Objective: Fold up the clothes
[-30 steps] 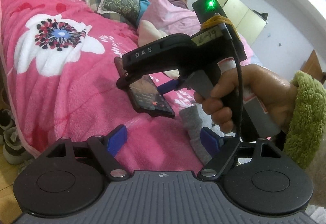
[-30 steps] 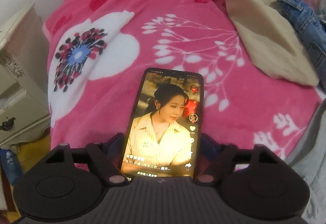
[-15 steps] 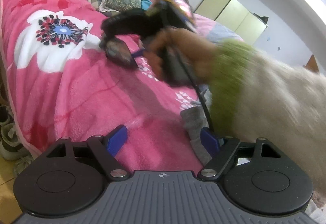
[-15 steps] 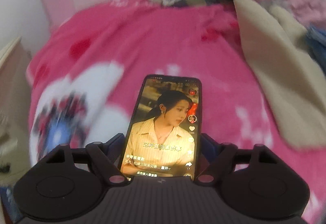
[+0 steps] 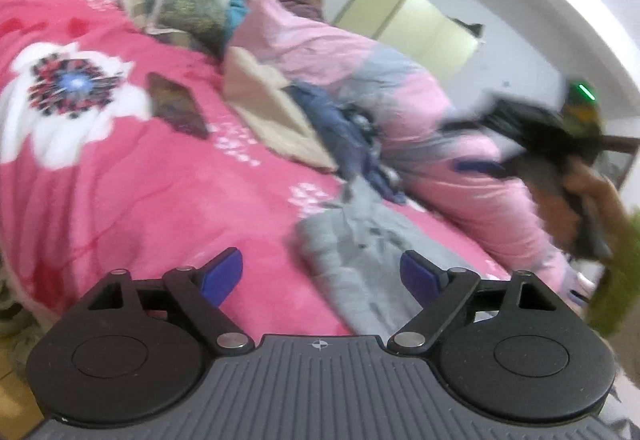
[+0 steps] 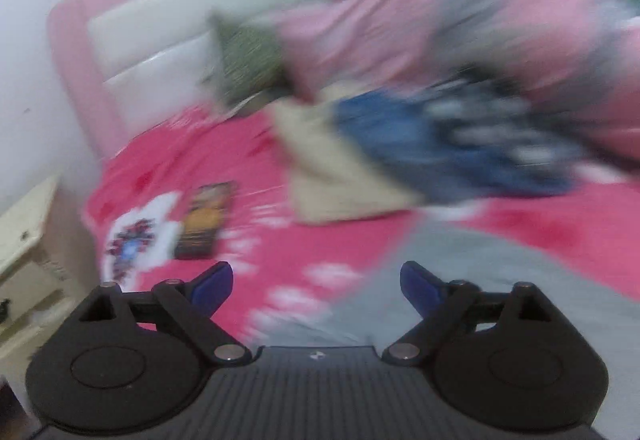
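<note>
Both of your claws are empty and spread wide, so the step in hand looks like picking the first garment. The left claw hovers right over the grey garment, which lies crumpled on the pink blanket at the near edge of the bed. The right claw is also above that grey cloth, though its view is badly smeared by motion.

Slow the right hand until the picture settles before you commit. Look for a hem or a shoulder seam and avoid pinching the middle of the heap; a grip on the bulk would lift a wad you cannot flatten. Take two matching corners, one per claw, and draw them apart so the fabric lies flat on the open pink area in front of the phone.

The grey piece looks like soft, thick knit, limp and deeply wrinkled, so it will likely sag and cling to the fleecy blanket. Beyond it lie a beige cloth, smoother and flatter, and a blue denim piece, probably stiffer and heavier. These are bunched against the puffy pink quilt. The phone is hard and slick; keep cloth from dragging across it.
</note>
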{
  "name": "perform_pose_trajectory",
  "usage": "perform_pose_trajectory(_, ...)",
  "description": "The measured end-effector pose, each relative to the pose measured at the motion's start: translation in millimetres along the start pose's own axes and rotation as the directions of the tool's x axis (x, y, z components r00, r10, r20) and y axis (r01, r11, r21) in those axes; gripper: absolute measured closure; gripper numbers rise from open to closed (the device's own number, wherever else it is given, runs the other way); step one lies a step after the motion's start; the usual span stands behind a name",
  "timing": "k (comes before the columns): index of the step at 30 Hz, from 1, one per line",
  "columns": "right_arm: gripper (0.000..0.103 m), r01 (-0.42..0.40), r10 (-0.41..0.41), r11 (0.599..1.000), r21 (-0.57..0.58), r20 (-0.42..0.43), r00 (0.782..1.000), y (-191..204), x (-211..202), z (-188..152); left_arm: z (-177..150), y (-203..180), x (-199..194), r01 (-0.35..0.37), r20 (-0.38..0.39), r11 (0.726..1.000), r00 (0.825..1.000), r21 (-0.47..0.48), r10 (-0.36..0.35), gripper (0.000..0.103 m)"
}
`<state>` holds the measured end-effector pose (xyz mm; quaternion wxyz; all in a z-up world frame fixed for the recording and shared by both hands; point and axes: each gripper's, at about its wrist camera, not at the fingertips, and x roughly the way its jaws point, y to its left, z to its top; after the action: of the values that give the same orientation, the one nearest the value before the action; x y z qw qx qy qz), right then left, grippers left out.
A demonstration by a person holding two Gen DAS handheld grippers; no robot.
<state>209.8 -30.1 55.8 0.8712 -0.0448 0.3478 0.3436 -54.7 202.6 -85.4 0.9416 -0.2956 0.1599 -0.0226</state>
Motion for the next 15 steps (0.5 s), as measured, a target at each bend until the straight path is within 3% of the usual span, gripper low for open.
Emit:
perform_pose_trajectory(3, 0.01, 0.121, -0.124, 0.991, 0.055, 0.049, 0.991, -44, -63, -12, 6, -4, 19, 0.006, -0.04, 1.0, 0.999, -0.026, -0.007, 0.014)
perform_pose_trajectory(7, 0.011, 0.122, -0.126, 0.991, 0.057, 0.07, 0.99, -69, -64, -13, 13, -8, 48, -0.006, -0.096, 0.997, 0.995, -0.072, -0.001, 0.024)
perform_pose_trajectory(11, 0.011, 0.121, -0.126, 0.991, 0.057, 0.092, 0.988, -93, -65, -13, 13, -5, 69, -0.041, -0.09, 0.993, 0.995, -0.111, 0.031, 0.038)
perform_pose_trajectory(13, 0.011, 0.1, -0.1, 0.995, 0.003, 0.048, 0.994, -96, -31, -7, 11, -6, 76, -0.069, -0.075, 0.993, 0.995, -0.092, 0.062, 0.048)
perform_pose_trajectory(15, 0.011, 0.083, -0.083, 0.994, -0.067, -0.003, 0.997, -94, 7, 0, 7, -4, 77, -0.066, -0.057, 0.995, 0.996, -0.075, 0.062, 0.05)
